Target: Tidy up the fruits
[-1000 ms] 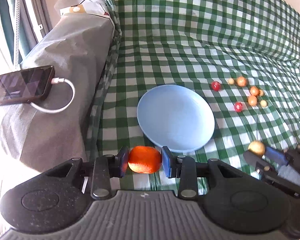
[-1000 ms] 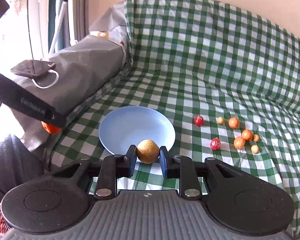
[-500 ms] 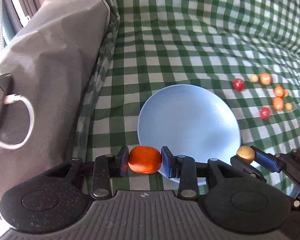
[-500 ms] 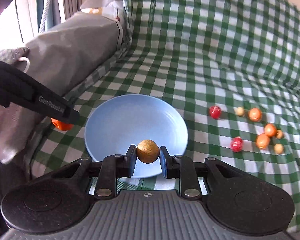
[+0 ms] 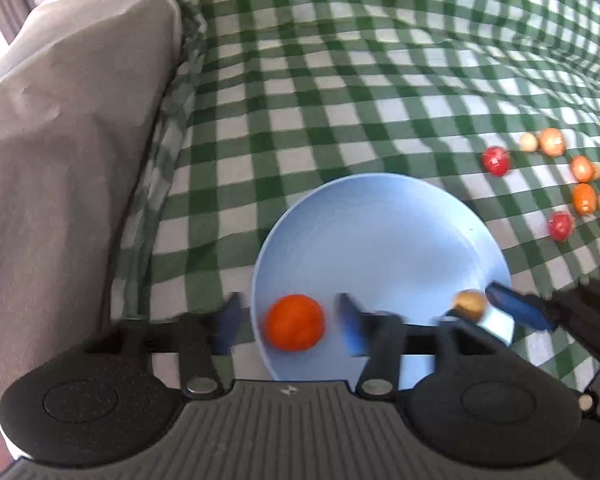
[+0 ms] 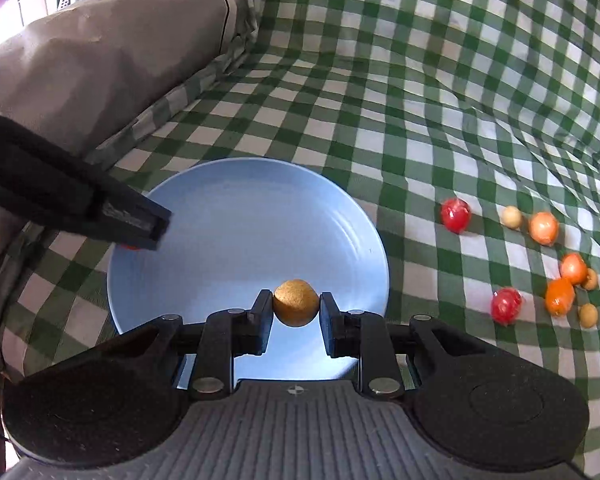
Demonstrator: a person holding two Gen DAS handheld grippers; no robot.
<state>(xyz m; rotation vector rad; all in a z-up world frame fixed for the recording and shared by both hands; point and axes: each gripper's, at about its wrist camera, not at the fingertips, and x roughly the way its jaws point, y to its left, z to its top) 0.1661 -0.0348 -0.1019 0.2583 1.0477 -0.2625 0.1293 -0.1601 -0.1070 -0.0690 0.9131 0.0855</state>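
Observation:
A light blue plate lies on the green checked cloth; it also shows in the right wrist view. My left gripper is open, its jaws apart on both sides of an orange tangerine over the plate's near left rim, with gaps on each side. My right gripper is shut on a small tan round fruit above the plate's near edge; that fruit also shows in the left wrist view. Loose red fruit and orange fruit lie right of the plate.
A grey covered armrest rises along the left, close to the plate. Several small orange, red and tan fruits lie scattered on the cloth at the right. The cloth climbs the backrest behind.
My left gripper moved right over the plate rim and opened, letting go of the tangerine. My right gripper moved forward over the plate, still holding the tan fruit.

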